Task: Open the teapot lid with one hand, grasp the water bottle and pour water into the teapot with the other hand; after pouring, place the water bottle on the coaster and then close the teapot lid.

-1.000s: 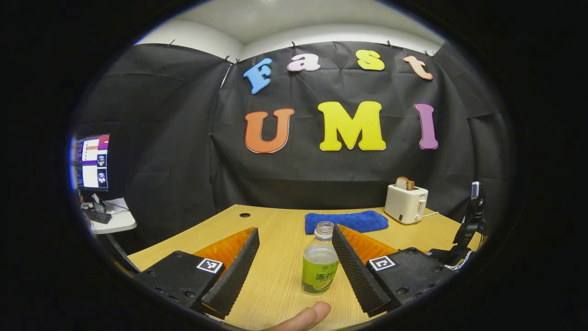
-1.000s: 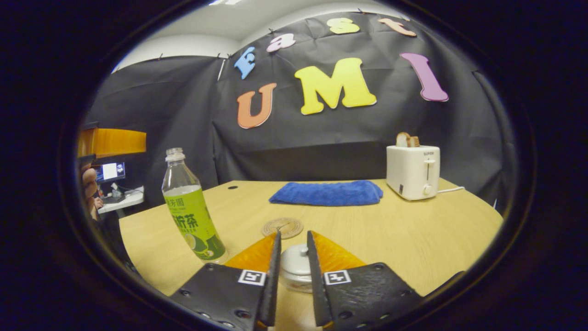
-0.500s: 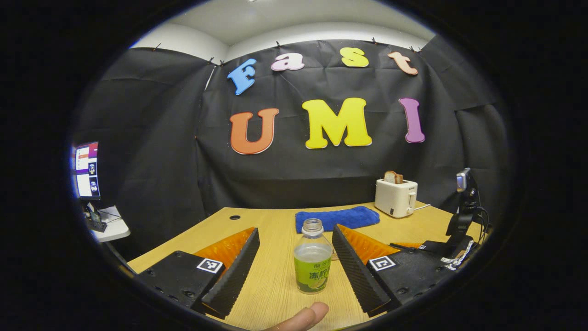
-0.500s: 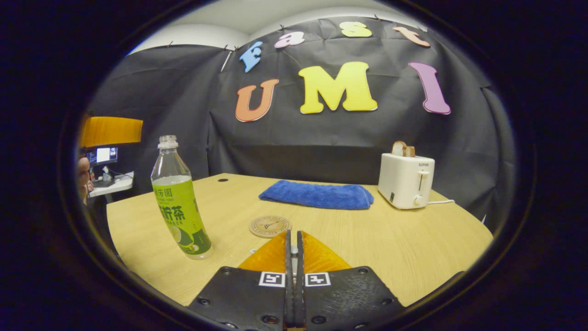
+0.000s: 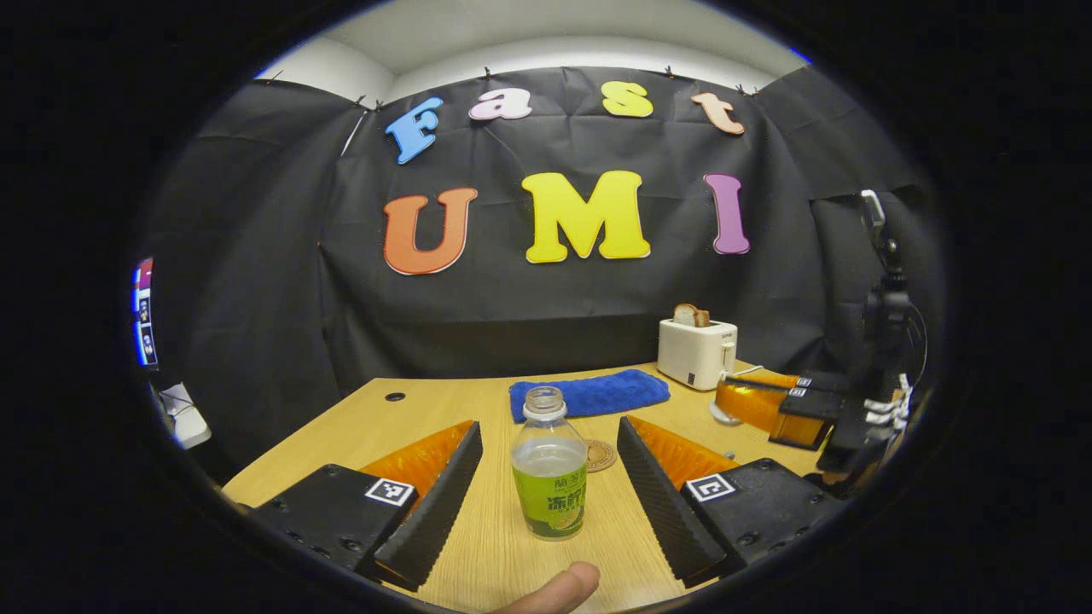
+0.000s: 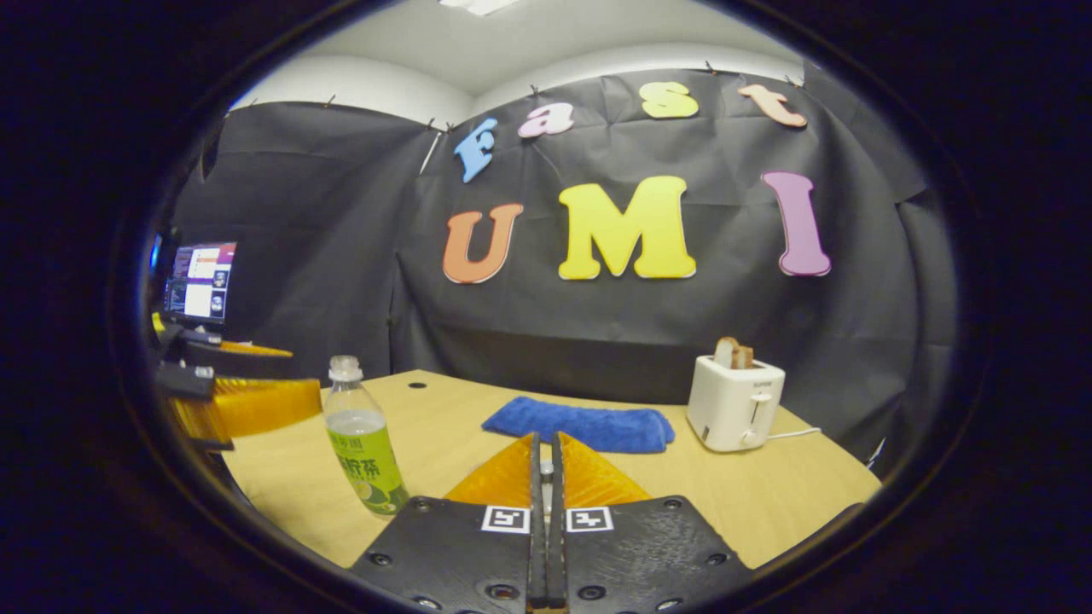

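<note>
Standing uncapped, water bottle (image 5: 548, 465) part-full.

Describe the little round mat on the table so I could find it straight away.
Start at the white toaster at the back of the wooden table, then move to the blue towel beside it. Just in front of the towel, partly behind the water bottle, lies the coaster: flat, round and tan, the lowest thing there.

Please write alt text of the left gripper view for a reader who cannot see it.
The left gripper is open around an uncapped water bottle standing on a wooden table, fingers not touching it. Behind lie a coaster, a blue towel and a toaster.
</note>
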Available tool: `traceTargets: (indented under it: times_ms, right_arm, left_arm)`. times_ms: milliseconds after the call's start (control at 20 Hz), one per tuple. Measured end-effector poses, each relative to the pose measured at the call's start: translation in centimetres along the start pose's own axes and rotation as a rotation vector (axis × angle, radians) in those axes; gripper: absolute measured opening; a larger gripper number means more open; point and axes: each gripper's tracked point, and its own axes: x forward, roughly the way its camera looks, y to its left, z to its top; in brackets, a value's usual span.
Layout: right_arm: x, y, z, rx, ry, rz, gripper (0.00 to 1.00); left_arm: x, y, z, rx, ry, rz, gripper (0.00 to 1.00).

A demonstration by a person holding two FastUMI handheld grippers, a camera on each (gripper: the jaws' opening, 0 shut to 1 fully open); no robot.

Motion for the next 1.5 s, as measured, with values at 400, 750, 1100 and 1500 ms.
traceTargets:
  times_ms: [400, 750, 1100, 1500]
  right_arm:
    - [-4.3, -3.2, 2.1, 0.029, -0.056, -0.031, 0.01]
    - [-4.7, -6.0, 0.2, 0.065, -0.014, -0.056, 0.01]
    - [-4.8, -7.2, -0.6, 0.086, 0.001, -0.065, 0.01]
    - [-5.0, -7.9, -0.6, 0.075, 0.01, -0.074, 0.01]
  left_arm:
    - [3.0, 0.4, -3.4, -0.028, -0.02, -0.038, 0.99]
    - [5.0, -0.1, -5.5, -0.059, -0.026, 0.011, 1.0]
    - [5.7, -0.3, -6.2, -0.066, -0.067, 0.027, 0.89]
    - [4.1, -1.5, -4.5, 0.096, -0.033, 0.078, 0.79]
